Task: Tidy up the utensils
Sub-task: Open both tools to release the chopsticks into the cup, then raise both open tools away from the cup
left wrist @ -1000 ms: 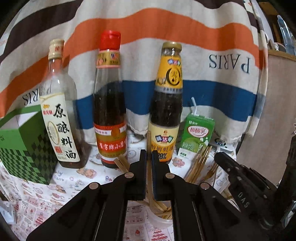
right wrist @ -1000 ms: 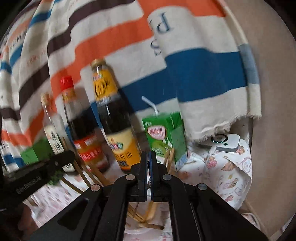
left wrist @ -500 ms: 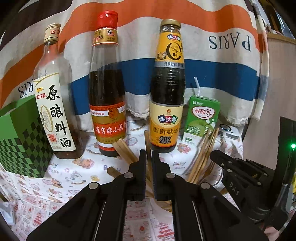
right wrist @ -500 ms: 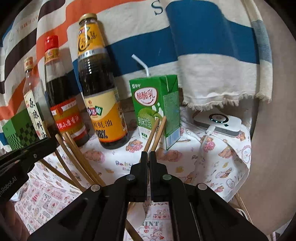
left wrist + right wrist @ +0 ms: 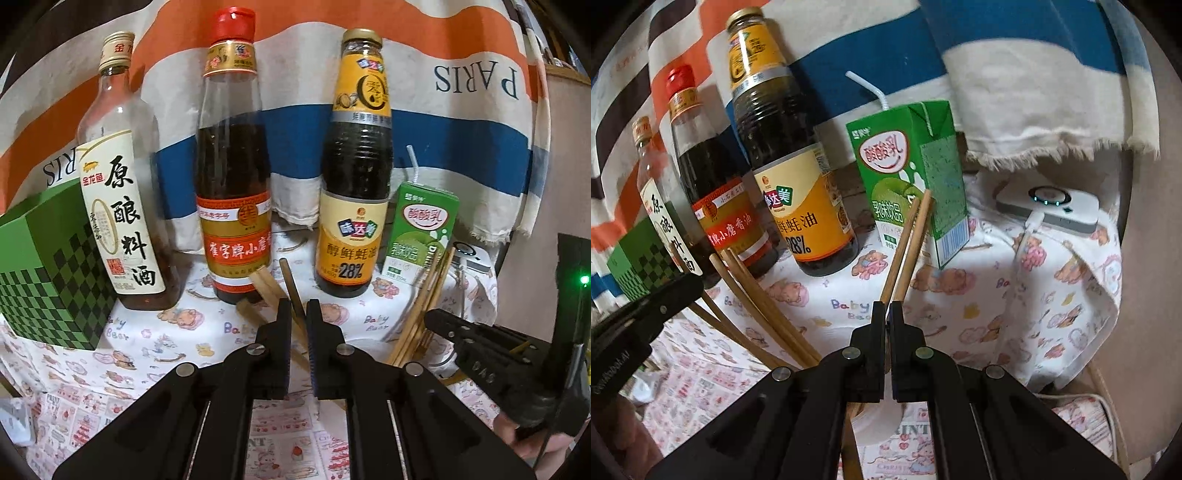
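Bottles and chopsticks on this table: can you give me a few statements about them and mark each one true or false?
1. Three bottles stand in a row before the striped cloth. True.
2. The middle bottle has a blue cap. False: its cap is red.
3. The green drink carton has a straw sticking out of its top. True.
4. The right gripper is wide open and empty. False: it is shut on a pair of chopsticks.
5. The checkered green box stands right of the carton. False: it stands at the far left, beside the clear bottle.
6. A white device with a cable lies right of the carton. True.
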Available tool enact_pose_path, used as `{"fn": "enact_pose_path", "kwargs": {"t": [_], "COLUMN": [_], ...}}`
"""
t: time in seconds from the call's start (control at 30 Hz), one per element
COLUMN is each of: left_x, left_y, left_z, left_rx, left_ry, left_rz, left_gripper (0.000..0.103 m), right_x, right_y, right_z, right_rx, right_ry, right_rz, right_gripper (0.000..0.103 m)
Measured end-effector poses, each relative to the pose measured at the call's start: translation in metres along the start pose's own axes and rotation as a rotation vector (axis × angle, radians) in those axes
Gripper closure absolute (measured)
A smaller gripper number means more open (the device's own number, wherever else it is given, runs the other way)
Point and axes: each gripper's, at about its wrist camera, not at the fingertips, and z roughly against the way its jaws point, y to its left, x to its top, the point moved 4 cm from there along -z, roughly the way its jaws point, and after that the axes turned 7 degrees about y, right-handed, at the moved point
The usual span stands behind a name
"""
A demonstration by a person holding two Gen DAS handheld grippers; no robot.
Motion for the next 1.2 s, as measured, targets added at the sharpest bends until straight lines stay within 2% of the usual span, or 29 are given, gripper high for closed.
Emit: {"fn": "enact_pose_path", "kwargs": {"t": [0.13,0.23,0.3,0.37,0.43,0.5,0.53,0.57,0.63,0.7,0.77,0.8,0.87,0.97,1.07,1.2], "left_x": [0.0,0.002,0.004,0.006,0.008,0.01,0.011,0.011,0.011,0.008,0.004,0.002,-0.004,-0.013,-0.026,-0.045], "left_y": [0.007,0.009,0.011,0.014,0.018,0.025,0.029,0.033,0.041,0.05,0.059,0.063,0.072,0.084,0.1,0.113], "left_z": [0.005,0.014,0.023,0.034,0.045,0.055,0.059,0.063,0.068,0.074,0.079,0.082,0.085,0.092,0.102,0.109], "left_rx": [-0.014,-0.023,-0.009,0.0,0.005,0.022,0.027,0.03,0.041,0.063,0.097,0.114,0.143,0.144,0.16,0.14], "left_ry": [-0.012,-0.037,-0.065,-0.104,-0.137,-0.162,-0.171,-0.177,-0.182,-0.193,-0.205,-0.206,-0.196,-0.187,-0.195,-0.175], "left_rz": [0.019,0.011,0.002,-0.001,-0.002,0.008,0.016,0.025,0.038,0.038,0.025,0.018,-0.001,-0.014,0.019,0.022], "left_gripper": [0.091,0.076,0.06,0.054,0.047,0.032,0.029,0.026,0.024,0.02,0.014,0.01,0.007,0.004,0.001,0.001], "right_x": [0.0,0.001,0.002,0.004,0.006,0.007,0.008,0.009,0.01,0.011,0.01,0.009,0.007,0.002,0.0,-0.008], "right_y": [0.001,0.001,0.003,0.007,0.013,0.019,0.023,0.026,0.032,0.041,0.052,0.058,0.072,0.087,0.095,0.11], "right_z": [0.0,0.002,0.007,0.013,0.023,0.033,0.041,0.047,0.058,0.067,0.076,0.079,0.085,0.086,0.084,0.082], "right_rx": [0.009,0.006,0.009,0.021,0.028,0.012,-0.015,-0.028,-0.007,0.032,0.06,0.069,0.076,0.112,0.145,0.082], "right_ry": [0.005,-0.006,-0.019,-0.037,-0.074,-0.113,-0.145,-0.172,-0.212,-0.231,-0.25,-0.261,-0.279,-0.28,-0.274,-0.285], "right_rz": [-0.002,-0.002,0.0,0.008,0.023,0.048,0.063,0.072,0.081,0.086,0.101,0.112,0.139,0.144,0.11,0.155], "right_gripper": [0.1,0.1,0.097,0.088,0.084,0.079,0.071,0.06,0.046,0.045,0.034,0.03,0.024,0.022,0.018,0.017]}}
